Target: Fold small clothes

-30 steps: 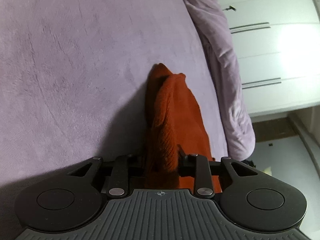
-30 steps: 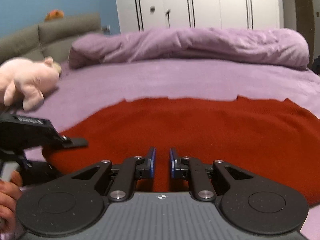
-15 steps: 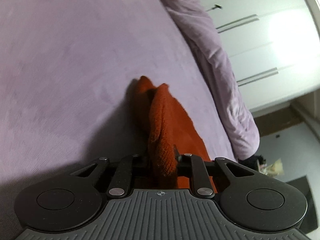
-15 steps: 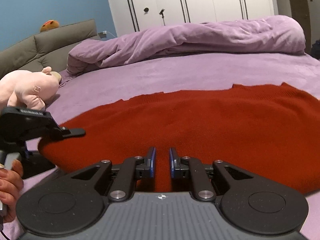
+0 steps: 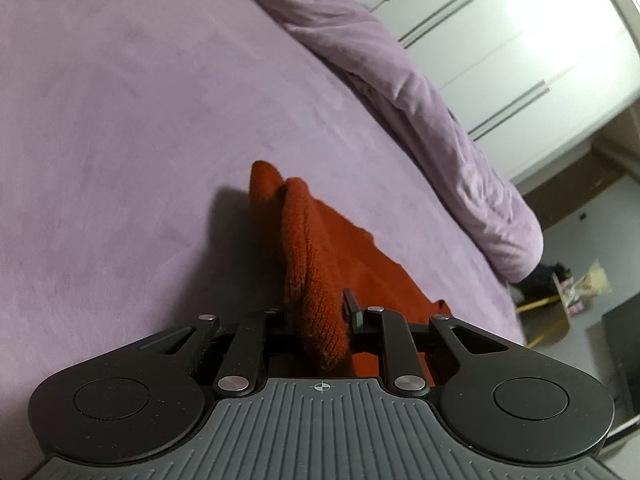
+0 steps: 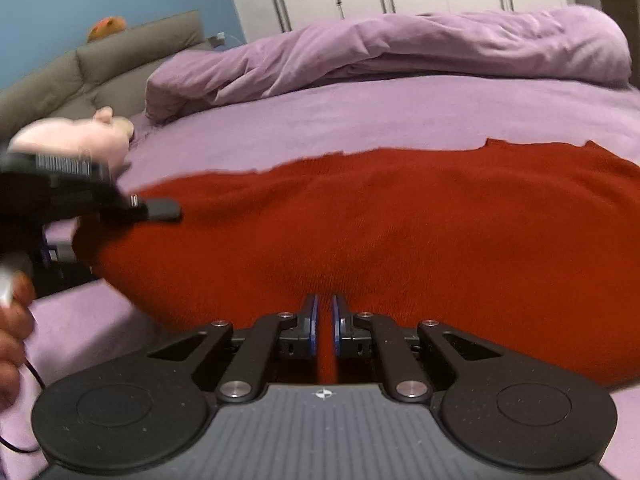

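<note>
A red knit garment lies spread across the purple bed. In the right wrist view my right gripper is shut on its near edge, blue pads close together with red cloth between them. In the left wrist view my left gripper is shut on a bunched corner of the same red garment, which stands up in a fold between the fingers. The left gripper also shows blurred at the garment's left edge in the right wrist view, with the person's hand below it.
A rumpled purple duvet lies along the far side of the bed. A pink plush toy sits at the left. White wardrobe doors stand behind. A grey headboard is at the far left.
The left gripper has lifted and swung with the garment corner, so more of the room shows. The right view has tilted a little; both grippers keep their hold.
</note>
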A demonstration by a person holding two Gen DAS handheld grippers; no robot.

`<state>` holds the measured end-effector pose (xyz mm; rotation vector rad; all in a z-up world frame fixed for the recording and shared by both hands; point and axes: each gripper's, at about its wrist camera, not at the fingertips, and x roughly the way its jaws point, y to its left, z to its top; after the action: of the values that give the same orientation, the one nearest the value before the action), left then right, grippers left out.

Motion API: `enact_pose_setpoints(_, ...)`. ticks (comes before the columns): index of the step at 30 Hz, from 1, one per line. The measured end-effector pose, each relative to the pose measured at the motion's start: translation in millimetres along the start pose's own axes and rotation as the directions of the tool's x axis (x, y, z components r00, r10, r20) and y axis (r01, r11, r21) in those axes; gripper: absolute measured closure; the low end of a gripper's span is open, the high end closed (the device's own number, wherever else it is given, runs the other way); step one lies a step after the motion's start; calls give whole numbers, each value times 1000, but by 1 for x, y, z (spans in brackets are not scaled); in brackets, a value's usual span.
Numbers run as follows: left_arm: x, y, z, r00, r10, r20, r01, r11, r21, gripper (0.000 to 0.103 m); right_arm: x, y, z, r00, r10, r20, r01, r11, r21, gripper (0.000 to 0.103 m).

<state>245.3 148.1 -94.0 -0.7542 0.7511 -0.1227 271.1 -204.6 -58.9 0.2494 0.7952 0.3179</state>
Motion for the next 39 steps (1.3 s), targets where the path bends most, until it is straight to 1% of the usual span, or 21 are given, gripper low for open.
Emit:
enact_pose_setpoints(2,-2,-22,0,1000,7,7,-7,997,80,83,-16,-11,3,999,-2,44,-1,999,49,96)
enact_pose_setpoints(4,-3,-51,-3,1000,5,11,-7,983,183,83,-35,-25,1,996,-17,90,8,995,97,96)
enact_pose_setpoints(6,0,-83,-13,1000,-15,-5,15,957,290,83,-52,-40,-3,992,-40,122,23,991,135,96)
enact_pose_setpoints(10,21,-130,-44,998,-37,-56,58,900,432,83,-78,-73,-10,983,-117,141,85,974,210,95)
enact_pose_setpoints(13,45,-149,-74,994,-9,-110,63,862,503,83,-88,-91,-17,980,-148,130,112,962,250,95)
enact_pose_setpoints(16,71,-156,-103,986,54,-159,45,826,561,82,-94,-103,-21,977,-175,118,139,955,262,95)
enact_pose_setpoints(17,76,-156,-109,984,63,-164,42,823,567,78,-95,-106,-21,977,-177,116,141,954,265,95)
enact_pose_setpoints(19,75,-155,-119,988,39,-152,56,815,577,68,-97,-109,-21,976,-185,114,149,952,268,95)
enact_pose_setpoints(20,71,-156,-123,988,27,-154,71,800,595,54,-97,-111,-20,977,-185,110,150,951,269,95)
enact_pose_setpoints(21,67,-155,-125,985,8,-173,100,790,604,46,-98,-112,-19,977,-183,105,150,952,268,95)
enact_pose_setpoints(22,60,-153,-126,981,-16,-193,133,783,608,44,-98,-113,-17,979,-180,100,148,952,266,95)
enact_pose_setpoints(23,53,-151,-127,980,-28,-198,144,785,602,46,-97,-111,-14,980,-174,96,144,955,261,95)
enact_pose_setpoints(24,43,-146,-125,977,-42,-207,158,799,580,47,-97,-110,-10,982,-165,96,137,958,252,95)
enact_pose_setpoints(26,23,-134,-117,968,-105,-226,207,845,494,46,-97,-103,-1,984,-140,107,113,967,226,95)
enact_pose_setpoints(27,14,-128,-112,968,-123,-219,214,860,463,46,-96,-99,3,985,-127,114,100,971,216,95)
enact_pose_setpoints(28,4,-121,-108,973,-120,-195,197,873,446,46,-95,-93,9,986,-104,128,77,976,203,95)
enact_pose_setpoints(30,-10,-112,-101,988,-75,-137,130,881,455,46,-91,-81,18,988,-72,140,47,983,178,95)
enact_pose_setpoints(33,-12,-103,-91,997,-3,-81,42,873,485,44,-81,-64,29,988,-31,150,9,989,145,93)
enact_pose_setpoints(35,-5,-97,-84,995,54,-89,-7,886,463,44,-67,-60,32,993,5,122,-25,987,159,80)
enact_pose_setpoints(36,-1,-94,-82,992,63,-106,-9,895,446,44,-57,-62,32,996,34,84,-49,982,185,68)
enact_pose_setpoints(39,13,-86,-81,981,121,-149,-50,910,411,44,-25,-74,29,991,124,-46,-106,951,289,57)
